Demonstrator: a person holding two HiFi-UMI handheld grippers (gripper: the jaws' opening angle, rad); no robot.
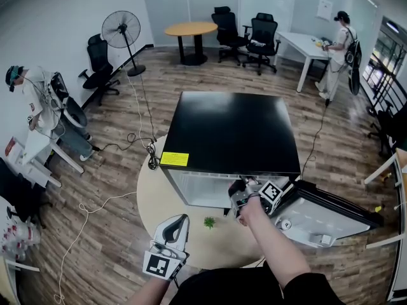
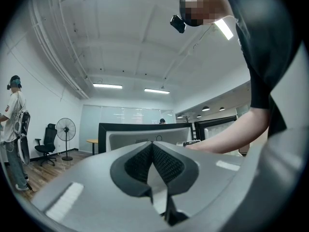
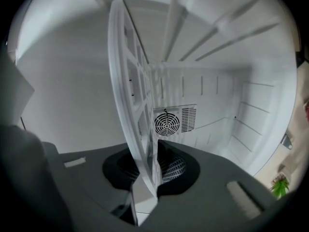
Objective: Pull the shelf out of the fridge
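Note:
A small black fridge (image 1: 232,132) stands on a round beige table (image 1: 156,202), its door (image 1: 324,218) swung open to the right. My right gripper (image 1: 240,197) reaches into the white opening. In the right gripper view it (image 3: 152,170) is shut on the front edge of the white grid shelf (image 3: 130,91), which appears edge-on and runs back toward the rear wall with its round vent (image 3: 167,123). My left gripper (image 1: 180,221) hangs low in front of the table, away from the fridge (image 2: 140,132). Its jaws (image 2: 152,146) are shut with nothing between them.
A small green thing (image 1: 209,222) lies on the table before the fridge. Cables (image 1: 137,135) trail over the wooden floor at left. A standing fan (image 1: 122,30), office chairs (image 1: 262,40), tables and two people (image 1: 38,100) stand around the room.

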